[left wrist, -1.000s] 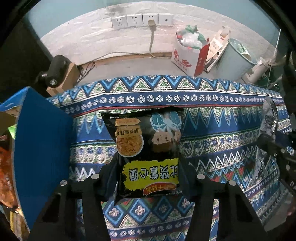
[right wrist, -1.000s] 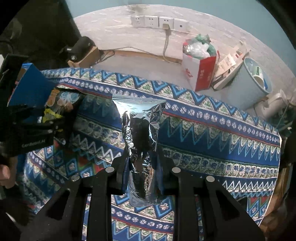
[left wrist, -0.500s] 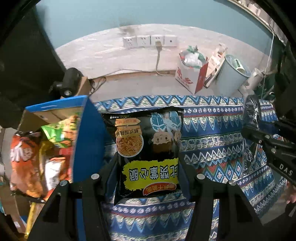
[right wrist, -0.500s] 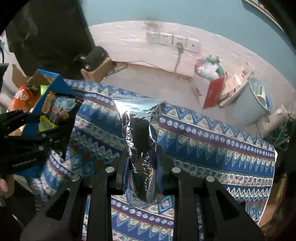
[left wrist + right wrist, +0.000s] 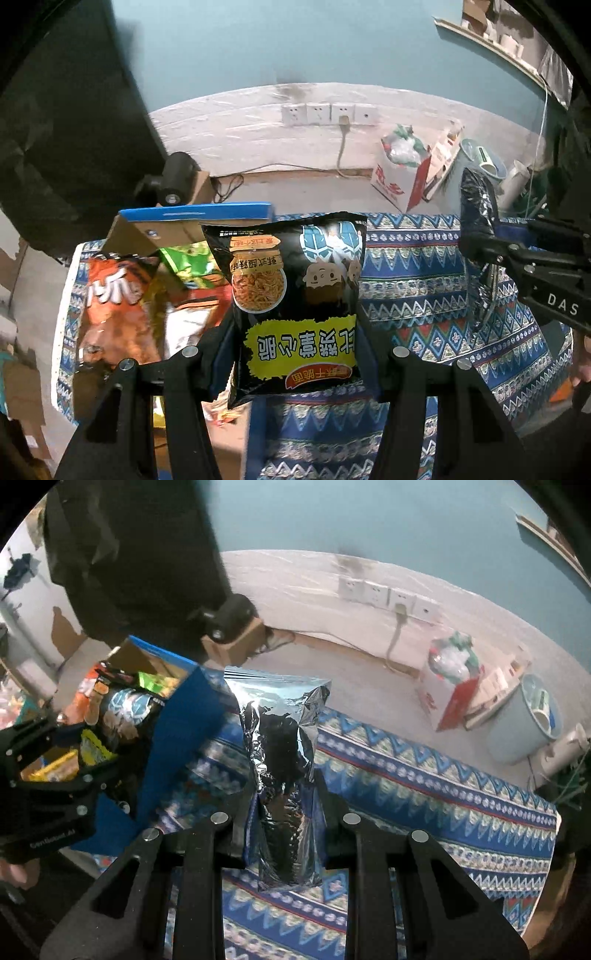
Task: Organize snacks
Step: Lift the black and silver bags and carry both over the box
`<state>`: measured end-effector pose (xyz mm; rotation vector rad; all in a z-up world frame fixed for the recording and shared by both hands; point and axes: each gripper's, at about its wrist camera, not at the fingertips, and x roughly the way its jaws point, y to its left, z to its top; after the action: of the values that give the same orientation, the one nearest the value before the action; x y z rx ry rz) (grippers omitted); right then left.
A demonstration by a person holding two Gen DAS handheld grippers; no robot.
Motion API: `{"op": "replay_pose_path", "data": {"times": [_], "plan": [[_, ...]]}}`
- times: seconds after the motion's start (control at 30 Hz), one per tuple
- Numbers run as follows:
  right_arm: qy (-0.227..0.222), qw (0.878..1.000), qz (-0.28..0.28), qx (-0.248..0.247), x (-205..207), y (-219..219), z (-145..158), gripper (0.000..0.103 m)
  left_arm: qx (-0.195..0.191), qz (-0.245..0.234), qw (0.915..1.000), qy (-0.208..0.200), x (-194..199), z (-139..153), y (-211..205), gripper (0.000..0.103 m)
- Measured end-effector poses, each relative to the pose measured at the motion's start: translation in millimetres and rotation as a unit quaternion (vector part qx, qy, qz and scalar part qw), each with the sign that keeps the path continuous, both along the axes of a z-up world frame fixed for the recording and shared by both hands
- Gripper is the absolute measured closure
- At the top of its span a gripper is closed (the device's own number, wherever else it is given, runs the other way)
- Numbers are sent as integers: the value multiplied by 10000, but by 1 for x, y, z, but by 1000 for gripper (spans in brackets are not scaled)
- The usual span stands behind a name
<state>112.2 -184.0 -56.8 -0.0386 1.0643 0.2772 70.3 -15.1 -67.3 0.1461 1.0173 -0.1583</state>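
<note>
The left gripper (image 5: pixel 295 363) clamps a black noodle-snack bag with a yellow label (image 5: pixel 293 295), held in the air above the left edge of the blue patterned tablecloth (image 5: pixel 410 284). Beside that edge stands an open blue cardboard box (image 5: pixel 195 214) holding orange and green snack packets (image 5: pixel 114 295). The right gripper (image 5: pixel 286 834) is pinched tight on a crinkled silver foil bag (image 5: pixel 282 753), apparently clear of the cloth, near the box.

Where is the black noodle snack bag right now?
In the left wrist view, the black noodle snack bag is clamped in the left gripper, just right of the blue box of snacks.
</note>
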Motion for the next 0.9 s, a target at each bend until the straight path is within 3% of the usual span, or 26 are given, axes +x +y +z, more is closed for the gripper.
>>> {"op": "replay_pose_path", "data": {"times": [0.43,0.9], "plan": [[-77,9986,436,288,25,80,18,80,-195,480,9986,-112,-10,12,77,45],[83,9952,846,478,51,163,12,80,-387,1091,9932,-87,-15,9,156,45]]}}
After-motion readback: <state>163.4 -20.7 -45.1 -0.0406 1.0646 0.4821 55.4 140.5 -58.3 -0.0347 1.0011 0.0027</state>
